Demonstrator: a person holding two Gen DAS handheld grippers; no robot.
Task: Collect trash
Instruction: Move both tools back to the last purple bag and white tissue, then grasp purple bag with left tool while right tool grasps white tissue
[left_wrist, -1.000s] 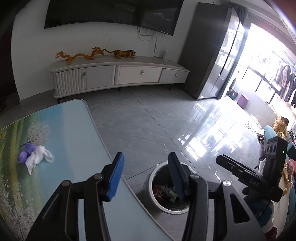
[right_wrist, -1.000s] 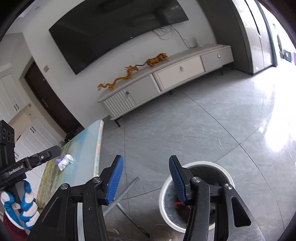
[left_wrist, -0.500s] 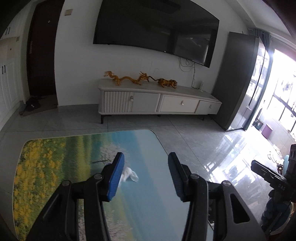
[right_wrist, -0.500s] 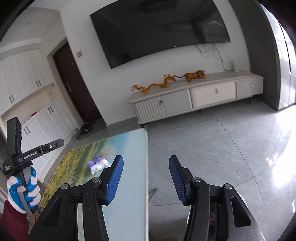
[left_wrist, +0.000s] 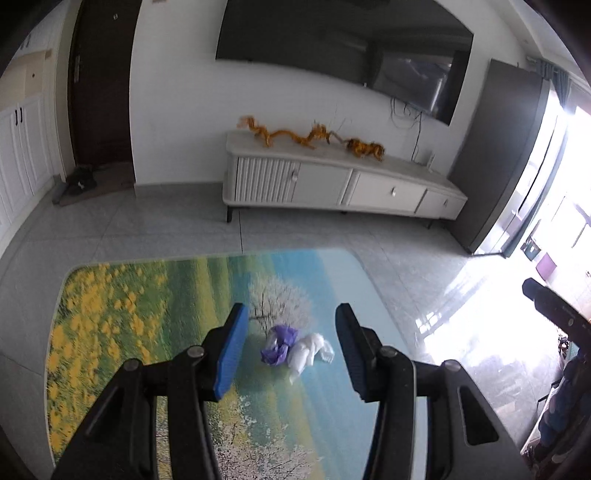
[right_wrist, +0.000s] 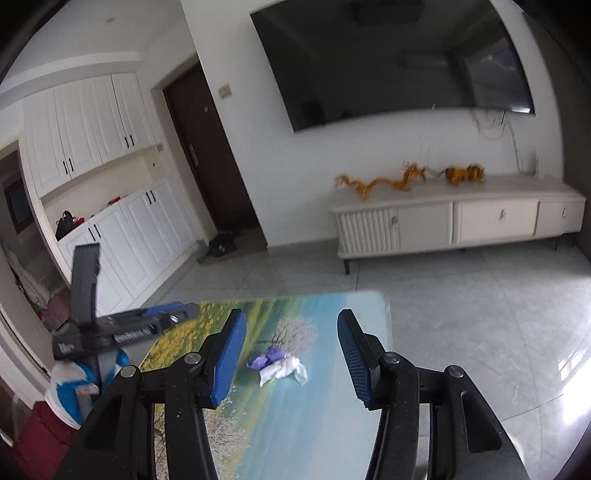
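Landscape-printed tabletop (left_wrist: 155, 295) is filling my lower view, with a crumpled purple wrapper (left_wrist: 277, 343) touching a crumpled white tissue (left_wrist: 308, 352) near its right edge. I am holding my left gripper (left_wrist: 288, 347) and right gripper (right_wrist: 291, 352) above them, both spread and gripping nothing.

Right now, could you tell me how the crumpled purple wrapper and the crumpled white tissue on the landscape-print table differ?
Colour: the crumpled purple wrapper is violet, while the crumpled white tissue is plain white.
Shape: the wrapper is a tight, compact ball, while the tissue is looser, with loose ends trailing out.
Place: in both wrist views the wrapper lies to the left and the tissue to the right.
Both lie touching each other on the landscape-print table, ungripped.
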